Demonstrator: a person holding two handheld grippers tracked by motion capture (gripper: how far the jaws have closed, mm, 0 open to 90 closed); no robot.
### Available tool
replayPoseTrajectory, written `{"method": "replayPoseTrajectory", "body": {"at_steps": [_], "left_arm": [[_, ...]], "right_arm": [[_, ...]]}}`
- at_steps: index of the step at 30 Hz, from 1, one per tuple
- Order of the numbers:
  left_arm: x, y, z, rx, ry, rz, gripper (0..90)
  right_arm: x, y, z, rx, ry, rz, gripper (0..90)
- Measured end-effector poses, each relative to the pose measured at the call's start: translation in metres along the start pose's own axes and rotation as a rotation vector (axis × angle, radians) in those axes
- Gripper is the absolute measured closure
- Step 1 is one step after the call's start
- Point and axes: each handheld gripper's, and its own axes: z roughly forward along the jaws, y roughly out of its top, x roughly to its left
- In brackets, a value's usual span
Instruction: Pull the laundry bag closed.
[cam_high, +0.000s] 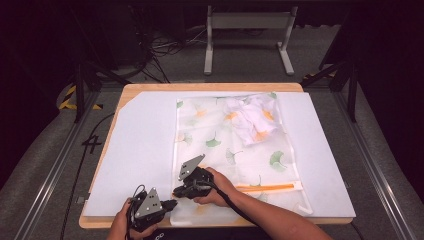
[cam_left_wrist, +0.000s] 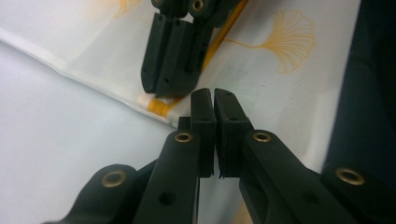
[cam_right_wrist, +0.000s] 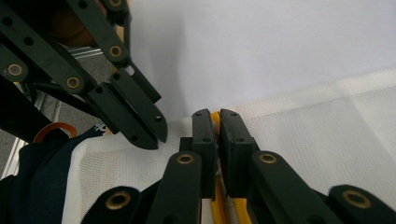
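**Tongs at the near corner of the mesh bag**

Mesh bag (cam_high: 235, 150), white with green and yellow leaf prints, lies flat on a white sheet (cam_high: 145, 150) that covers the wooden desk (cam_high: 210, 87). A crumpled white cloth (cam_high: 252, 117) with the same kind of print sits inside the bag at its far end. An orange zipper (cam_high: 265, 188) runs across the bag's near end.

The right tongs (cam_high: 176, 192) rest at the bag's near left corner, at the left end of the zipper. In the right gripper view the right tongs (cam_right_wrist: 215, 133) are clenched, with the yellow-orange zipper tape (cam_right_wrist: 215, 122) pinched between the pads; they have just finished closing.

The left tongs (cam_high: 172, 204) sit just beside the same corner, slightly nearer the person than the right pair, with their tips close to the bag's near edge. In the left gripper view the left tongs (cam_left_wrist: 214, 109) are clenched too, pads pressed together over the bag's fabric (cam_left_wrist: 280, 88). Whether any mesh is caught between them cannot be told.

Both pairs are close together at that corner, and each gripper view shows the other pair just beyond its own tips. The person's hands enter from the desk's near edge.
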Motion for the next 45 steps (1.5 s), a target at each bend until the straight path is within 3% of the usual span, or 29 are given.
{"method": "replayPoseTrajectory", "body": {"at_steps": [12,17,28,35,41,43,45], "left_arm": [[0.005,-0.0026,0.0011,-0.001,-0.009,0.012,90.0],[0.0055,-0.0027,0.0012,-0.001,-0.012,0.01,90.0],[0.0053,-0.0041,0.0011,-0.01,-0.013,0.004,90.0],[0.007,-0.0055,0.0007,-0.018,-0.025,0.001,90.0],[0.0077,-0.006,0.0007,-0.022,-0.032,-0.003,90.0],[0.0076,-0.0059,0.0007,-0.021,-0.031,-0.002,90.0],[0.0076,-0.006,0.0008,-0.021,-0.031,-0.002,90.0]], "right_arm": [[0.0035,0.0002,0.0007,0.003,0.002,-0.011,88.3],[-0.0005,-0.0019,-0.0046,-0.011,0.018,0.017,90.0],[0.0011,-0.0014,-0.0066,-0.014,0.035,0.021,90.0],[-0.0015,-0.0046,-0.0022,-0.01,0.057,0.064,87.5],[0.0016,-0.005,-0.0007,-0.013,0.04,0.055,84.4],[0.0045,-0.0046,0.0011,-0.01,0.013,0.042,90.0],[0.0064,-0.005,0.0013,-0.016,0.006,0.04,90.0]]}}
